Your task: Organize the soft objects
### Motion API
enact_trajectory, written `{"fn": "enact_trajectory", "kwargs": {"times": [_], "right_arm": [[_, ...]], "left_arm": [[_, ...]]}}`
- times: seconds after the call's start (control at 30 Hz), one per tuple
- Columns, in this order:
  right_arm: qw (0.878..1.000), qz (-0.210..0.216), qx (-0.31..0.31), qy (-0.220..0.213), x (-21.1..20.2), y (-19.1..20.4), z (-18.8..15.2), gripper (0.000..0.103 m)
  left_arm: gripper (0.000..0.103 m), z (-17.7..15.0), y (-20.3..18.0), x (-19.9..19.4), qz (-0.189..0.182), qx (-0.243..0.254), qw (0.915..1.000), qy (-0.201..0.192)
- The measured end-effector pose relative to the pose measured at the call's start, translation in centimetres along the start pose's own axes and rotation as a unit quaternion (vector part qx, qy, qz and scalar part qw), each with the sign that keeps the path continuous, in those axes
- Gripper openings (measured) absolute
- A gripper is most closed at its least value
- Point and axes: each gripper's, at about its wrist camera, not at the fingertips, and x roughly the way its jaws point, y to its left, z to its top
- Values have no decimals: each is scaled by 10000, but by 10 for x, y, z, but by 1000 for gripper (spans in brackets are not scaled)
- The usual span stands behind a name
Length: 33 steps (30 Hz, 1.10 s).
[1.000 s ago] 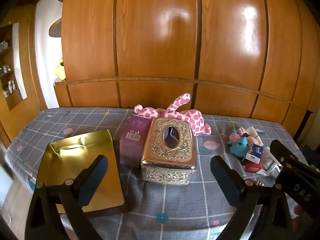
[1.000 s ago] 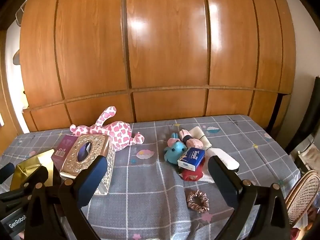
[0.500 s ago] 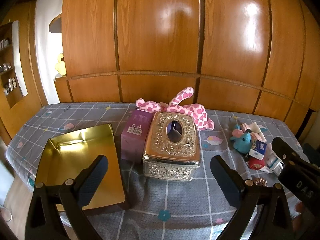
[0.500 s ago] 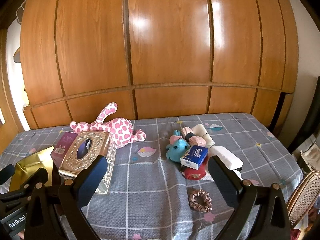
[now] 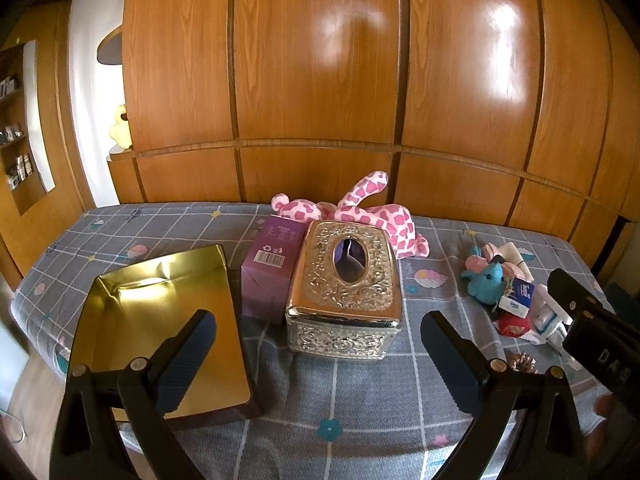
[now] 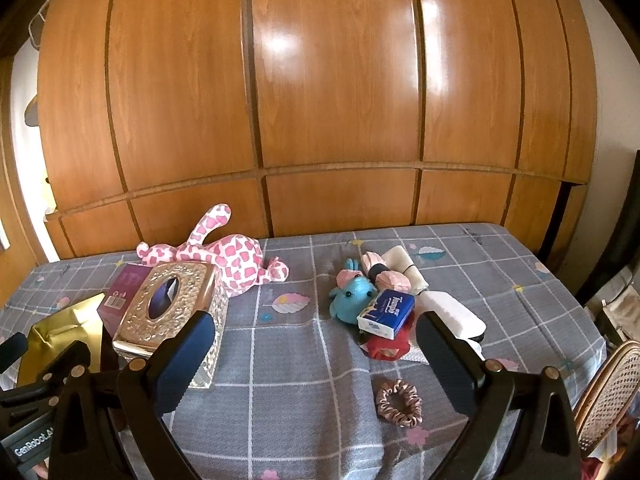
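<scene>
A pink spotted plush (image 5: 360, 216) (image 6: 224, 252) lies behind the ornate silver tissue box (image 5: 346, 288) (image 6: 168, 312) on the grey checked table. To the right sits a pile: a blue plush (image 6: 354, 294) (image 5: 488, 280), a blue tissue pack (image 6: 386, 312), pink and cream socks (image 6: 386, 274), a red item (image 6: 388, 346) and a white pad (image 6: 452, 314). A pink scrunchie (image 6: 399, 402) lies nearer the front. A shiny gold tray (image 5: 160, 320) (image 6: 64, 338) sits at left. My left gripper (image 5: 320, 354) hovers open over the table front, holding nothing. My right gripper (image 6: 312, 354) is open too, above the cloth between box and pile.
A purple carton (image 5: 272, 268) stands between the gold tray and the tissue box. Wooden panelling (image 6: 320, 100) rises right behind the table. A wicker chair (image 6: 604, 396) stands at the table's right edge, and shelves (image 5: 16, 152) line the far left wall.
Both grippers have risen slightly and drawn back a little, so the table objects sit lower and a touch smaller in each view. Nothing on the table has moved.
</scene>
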Motion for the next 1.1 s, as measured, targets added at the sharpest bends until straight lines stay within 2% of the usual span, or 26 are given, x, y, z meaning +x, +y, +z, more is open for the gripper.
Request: {"fn": "enact_trajectory", "kwargs": {"times": [1.1], "right_arm": [[9997, -141, 176, -38, 3, -17, 2, 103]], "left_arm": [[103, -2, -14, 2, -66, 100, 9999, 75]]}}
